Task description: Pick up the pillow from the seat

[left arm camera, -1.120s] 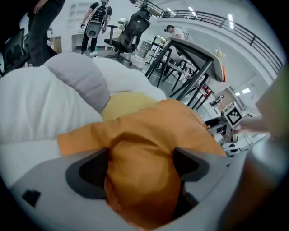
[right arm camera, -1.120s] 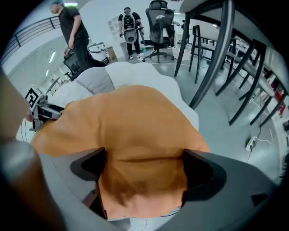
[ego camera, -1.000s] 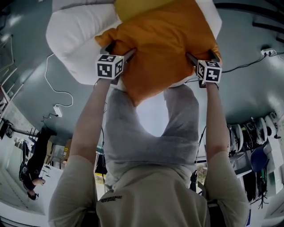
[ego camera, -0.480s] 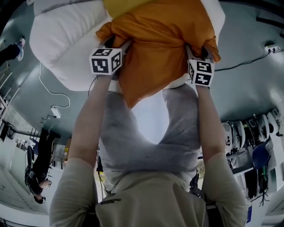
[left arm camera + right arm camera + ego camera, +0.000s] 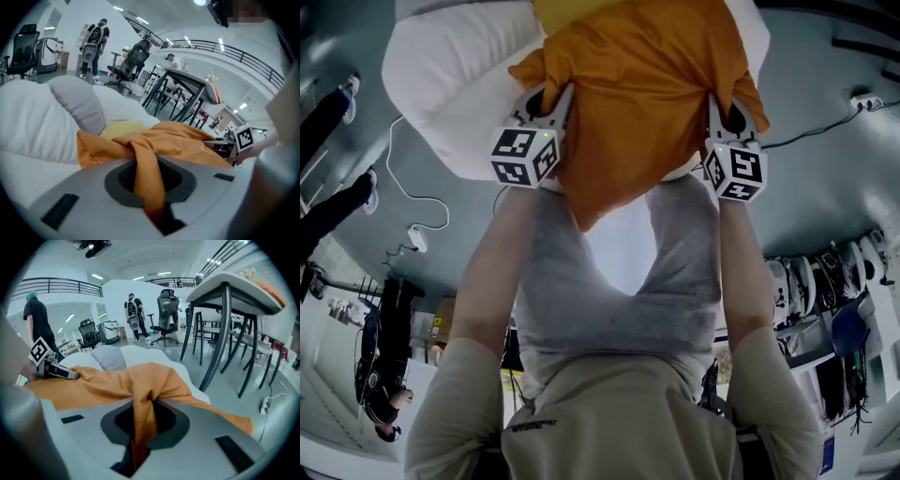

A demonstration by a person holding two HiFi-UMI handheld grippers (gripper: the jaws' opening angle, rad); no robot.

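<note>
Orange pillow [image 5: 637, 103] at far centre, lying against the white seat [image 5: 450, 84]. Left tongs [image 5: 546, 101] closing on a fabric fold at its left edge; right tongs [image 5: 724, 111] pinched tight on a fold at its right edge.

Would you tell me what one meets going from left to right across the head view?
First the white padded seat → left tool, jaws closing with fabric between them → orange fabric pillow → right tool, jaws closing on its fabric too → thin black cable.
</note>
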